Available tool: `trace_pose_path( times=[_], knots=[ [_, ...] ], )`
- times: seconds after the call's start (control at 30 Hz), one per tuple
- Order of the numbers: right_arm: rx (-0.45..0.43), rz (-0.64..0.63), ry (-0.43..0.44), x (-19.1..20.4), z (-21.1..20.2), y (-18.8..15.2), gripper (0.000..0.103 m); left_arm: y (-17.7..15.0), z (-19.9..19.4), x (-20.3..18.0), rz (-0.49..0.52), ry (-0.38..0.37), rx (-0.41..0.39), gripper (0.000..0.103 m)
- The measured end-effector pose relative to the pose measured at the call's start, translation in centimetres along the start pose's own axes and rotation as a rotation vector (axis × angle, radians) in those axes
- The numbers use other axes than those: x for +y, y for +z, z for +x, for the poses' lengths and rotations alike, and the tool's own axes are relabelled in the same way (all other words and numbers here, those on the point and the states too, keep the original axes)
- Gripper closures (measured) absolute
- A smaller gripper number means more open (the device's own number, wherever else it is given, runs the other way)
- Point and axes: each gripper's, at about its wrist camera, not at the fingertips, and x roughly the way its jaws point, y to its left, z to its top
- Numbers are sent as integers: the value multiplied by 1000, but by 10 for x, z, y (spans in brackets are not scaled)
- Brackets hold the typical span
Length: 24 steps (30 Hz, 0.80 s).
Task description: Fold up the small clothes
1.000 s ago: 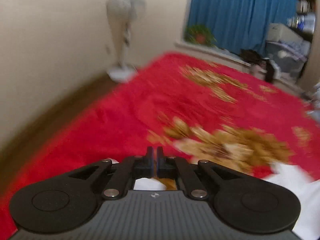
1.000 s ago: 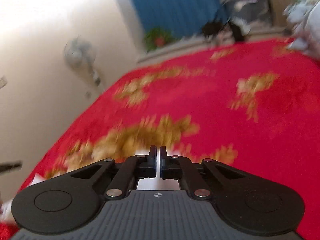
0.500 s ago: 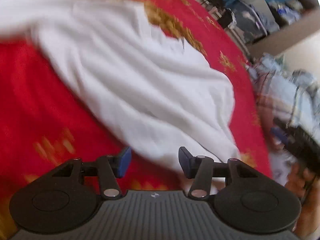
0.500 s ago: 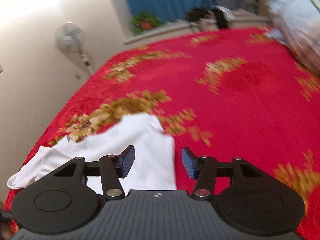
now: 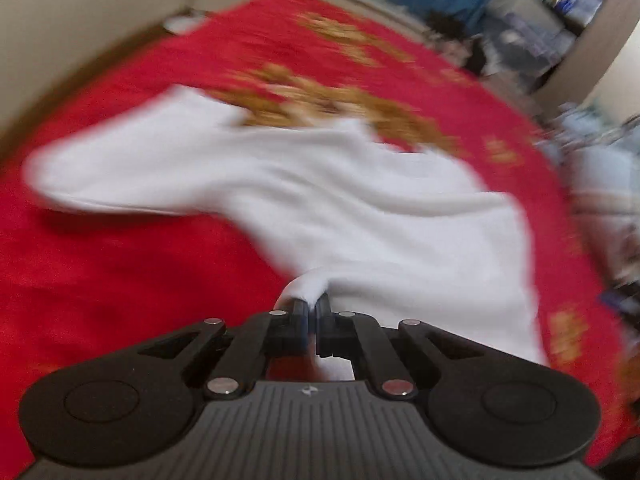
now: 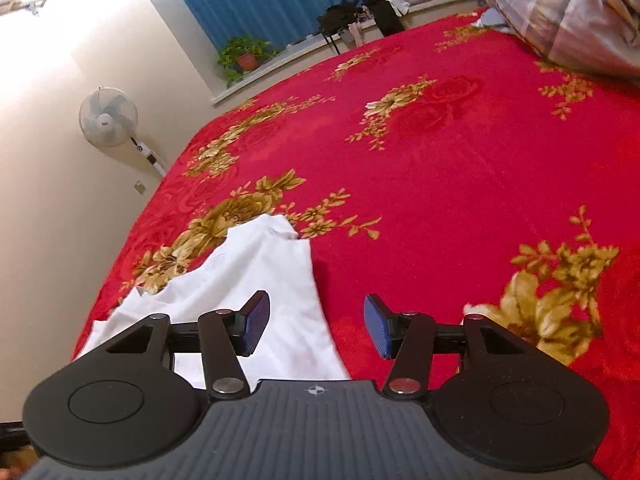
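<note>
A white small garment (image 5: 360,208) lies spread on a red floral bedspread (image 5: 120,264). My left gripper (image 5: 312,308) is shut on a bunched edge of the white garment at its near side; the view is blurred by motion. In the right wrist view the same garment (image 6: 260,280) lies at the lower left. My right gripper (image 6: 316,328) is open and empty, hovering just above the garment's right edge, with its left finger over the cloth and its right finger over the bedspread (image 6: 440,184).
A plaid quilt (image 6: 568,12) is heaped at the bed's far right corner. A standing fan (image 6: 109,117) is by the left wall. A potted plant (image 6: 244,56) and dark bags (image 6: 360,12) sit on the sill under blue curtains.
My left gripper has shut on the garment's near edge; it was open half a second ago. My right gripper has opened wider and stays above the garment's right edge.
</note>
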Motion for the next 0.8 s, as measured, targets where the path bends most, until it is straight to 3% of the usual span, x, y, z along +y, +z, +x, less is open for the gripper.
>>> trace_pose_path(
  times=[0.1,0.2,0.3,0.37,0.43,0.53,0.63,0.7,0.73,0.77,0.8],
  knots=[
    [23,-31,-7,1,10,-2,49,-10,-17,51,70,198,16,100],
    [72,-30,-10,-2,26,-6,49,-19,-9,83,17,216,105,98],
    [127,-65,-29,2,48,-17,49,-20,-17,72,103,295,11,86],
    [165,-73,-9,9,64,-25,49,-14,-34,58,126,283,-125,69],
    [210,-60,40,17,79,-33,49,-9,-38,47,105,200,-182,68],
    [259,-36,103,31,103,-45,49,-4,-29,44,55,113,-134,68],
    [294,11,139,41,130,-56,49,-2,-19,33,97,121,-110,68],
    [287,21,124,47,142,-61,60,-5,-14,25,150,128,-99,63],
    [269,6,107,52,145,-62,83,-8,-7,22,170,130,-85,59],
    [254,-7,96,56,146,-61,99,-9,-4,19,187,135,-70,59],
    [233,-7,101,57,144,-58,99,-9,7,14,200,138,-60,59]
  ],
)
